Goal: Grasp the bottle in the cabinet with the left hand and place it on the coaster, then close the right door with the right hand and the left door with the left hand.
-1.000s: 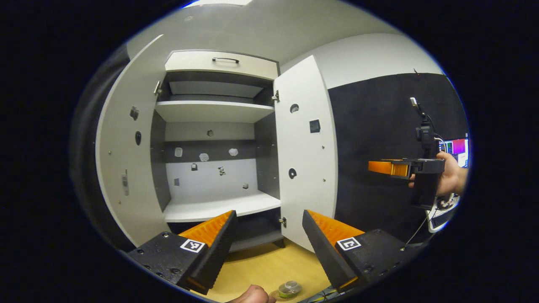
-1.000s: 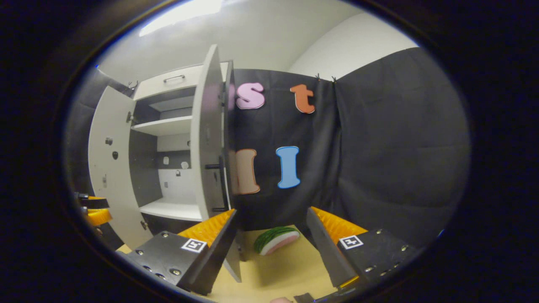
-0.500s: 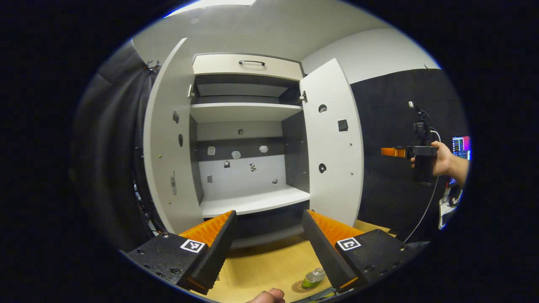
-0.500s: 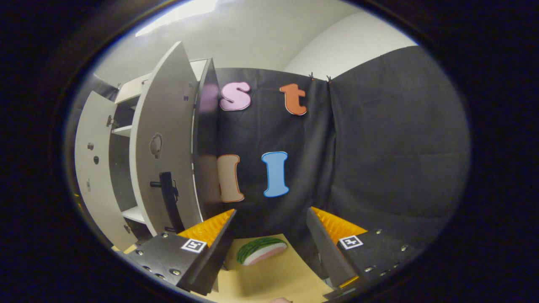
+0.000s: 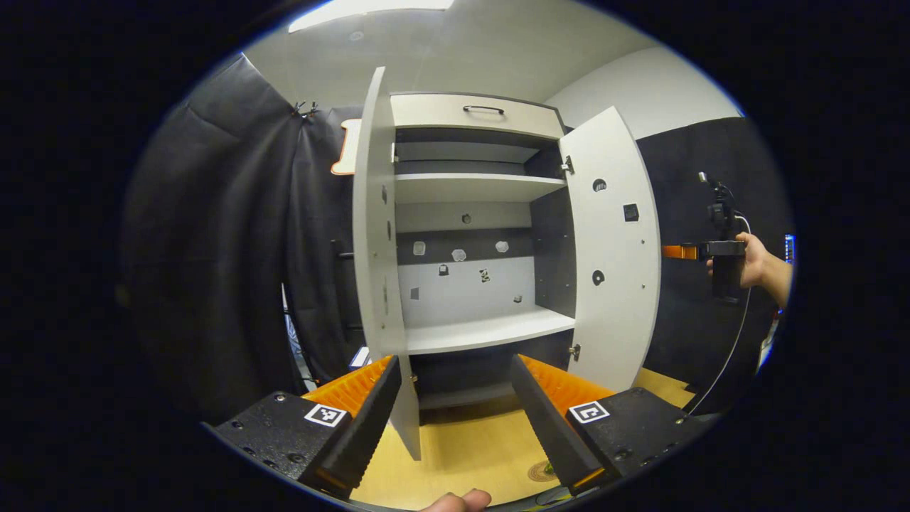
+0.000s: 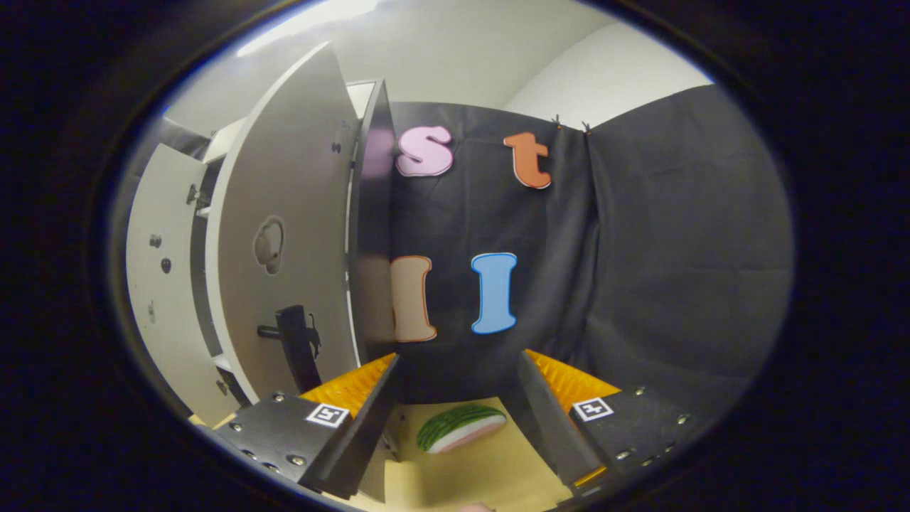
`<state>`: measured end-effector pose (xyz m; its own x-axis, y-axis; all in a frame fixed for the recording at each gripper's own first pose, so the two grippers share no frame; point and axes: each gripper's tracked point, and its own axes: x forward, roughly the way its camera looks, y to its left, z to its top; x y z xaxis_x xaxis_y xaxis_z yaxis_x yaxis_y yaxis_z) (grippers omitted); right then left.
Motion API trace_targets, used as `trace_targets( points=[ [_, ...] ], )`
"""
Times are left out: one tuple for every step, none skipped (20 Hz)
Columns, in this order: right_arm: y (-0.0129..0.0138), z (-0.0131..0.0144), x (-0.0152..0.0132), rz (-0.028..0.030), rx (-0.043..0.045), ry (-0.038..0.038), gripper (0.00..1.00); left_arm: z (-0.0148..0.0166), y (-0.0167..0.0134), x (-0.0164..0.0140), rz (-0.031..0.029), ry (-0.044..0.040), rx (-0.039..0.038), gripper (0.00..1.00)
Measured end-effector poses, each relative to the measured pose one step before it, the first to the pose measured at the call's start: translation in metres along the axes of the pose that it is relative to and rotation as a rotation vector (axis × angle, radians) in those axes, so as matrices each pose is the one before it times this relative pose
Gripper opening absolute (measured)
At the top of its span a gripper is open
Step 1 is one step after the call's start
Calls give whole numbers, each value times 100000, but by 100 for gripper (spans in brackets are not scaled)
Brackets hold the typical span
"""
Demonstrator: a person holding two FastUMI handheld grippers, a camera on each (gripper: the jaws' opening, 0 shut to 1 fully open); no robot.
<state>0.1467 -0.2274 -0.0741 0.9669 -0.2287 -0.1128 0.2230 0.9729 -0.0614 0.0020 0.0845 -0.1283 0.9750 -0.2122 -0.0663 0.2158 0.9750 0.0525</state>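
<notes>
I am pulling my left tool (image 5: 451,398) back and swinging it leftward: the cabinet (image 5: 473,213) is sitting farther right in the left gripper view than a second ago, and more of the black cloth wall (image 5: 234,235) is showing. The left door (image 5: 377,213) is now standing nearly edge-on to me. My left tool is released, its fingers spread wide with nothing between them. The coaster (image 5: 539,471) is lying on the tabletop (image 5: 462,448) just beside the right finger; the bottle, seen on it half a second ago, is now hidden behind that finger. My right tool (image 6: 455,405) is also released and empty, hovering near the right door (image 6: 284,235), whose outer face and dark handle (image 6: 295,341) are looming slightly larger than half a second ago. A watermelon slice (image 6: 461,427) is lying on the tabletop between its fingers.
</notes>
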Motion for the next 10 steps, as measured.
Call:
trace_targets(
  points=[
    [2021, 78, 233, 3884, -1435, 294, 98, -183, 620, -236, 1601, 853, -31, 98],
    [1231, -232, 382, 419, -2498, 374, 98, -323, 465, -323, 1359, 1106, -92, 98],
    [1267, 561, -144, 1262, -2212, -2351, 91, 74, 507, -618, 1569, 744, -140, 98],
    [603, 98, -531, 293, -1317, 638, 84, 107, 383, -634, 1756, 253, -415, 98],
    [528, 98, -30, 806, 1293, 588, 84, -9, 331, -509, 1322, 297, -394, 98],
    [541, -42, -96, 1320, 1407, 545, 85, -179, 368, -413, 1383, 452, -239, 100],
    [257, -50, 39, 642, 570, 440, 85, -168, 421, -238, 1219, 580, -158, 98],
    [568, 28, -27, 596, -641, -562, 81, -339, 117, 55, 836, 596, -177, 98],
    [748, 177, -128, 395, -1132, -686, 82, -201, 124, -6, 743, 667, -351, 98],
    [900, 116, -123, 674, -780, -294, 81, -264, -12, 402, 254, 483, -659, 98]
  ],
)
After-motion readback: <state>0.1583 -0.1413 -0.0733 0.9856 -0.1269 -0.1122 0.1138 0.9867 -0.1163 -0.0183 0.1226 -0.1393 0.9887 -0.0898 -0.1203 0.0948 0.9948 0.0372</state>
